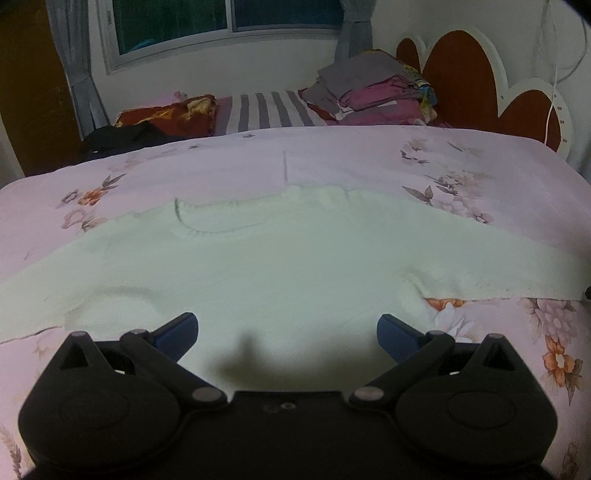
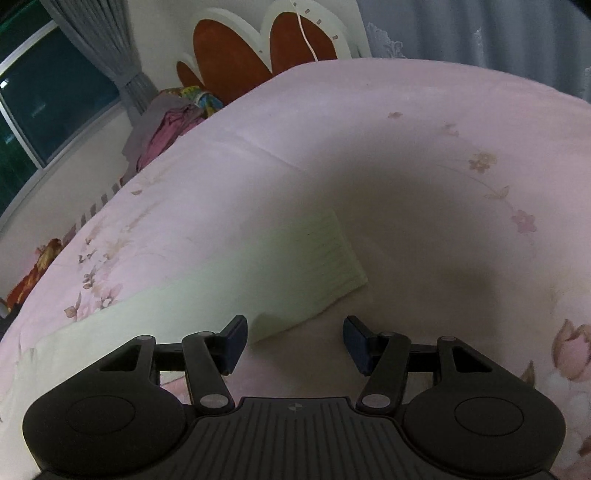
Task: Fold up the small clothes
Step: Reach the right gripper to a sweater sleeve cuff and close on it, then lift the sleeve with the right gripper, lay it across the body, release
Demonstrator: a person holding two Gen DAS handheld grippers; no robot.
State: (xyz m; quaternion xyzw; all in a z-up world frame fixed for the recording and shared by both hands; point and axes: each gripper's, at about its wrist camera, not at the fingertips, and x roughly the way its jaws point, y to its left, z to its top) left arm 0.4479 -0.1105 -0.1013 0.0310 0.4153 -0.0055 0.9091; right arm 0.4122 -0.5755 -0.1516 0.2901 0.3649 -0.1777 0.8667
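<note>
A bed covered by a pink flowered sheet fills most of both views. Behind it stands a white headboard with red-brown rounded panels, and a window with grey curtains lies beyond the far side.

A pale greenish-white top is spread flat across the near part of the bed. In the left wrist view its neckline faces away and its sleeves reach out to both sides. In the right wrist view one sleeve ends in a ribbed cuff that lies flat on the sheet.

At the far end of the bed, against the headboard, sits a pile of folded clothes in grey, magenta and mixed colours. A red patterned pillow and a dark garment lie near the window side.

The left gripper hovers over the body of the top, jaws wide apart, nothing between them. The right gripper is just short of the cuff, its jaws apart and empty over the sheet.
</note>
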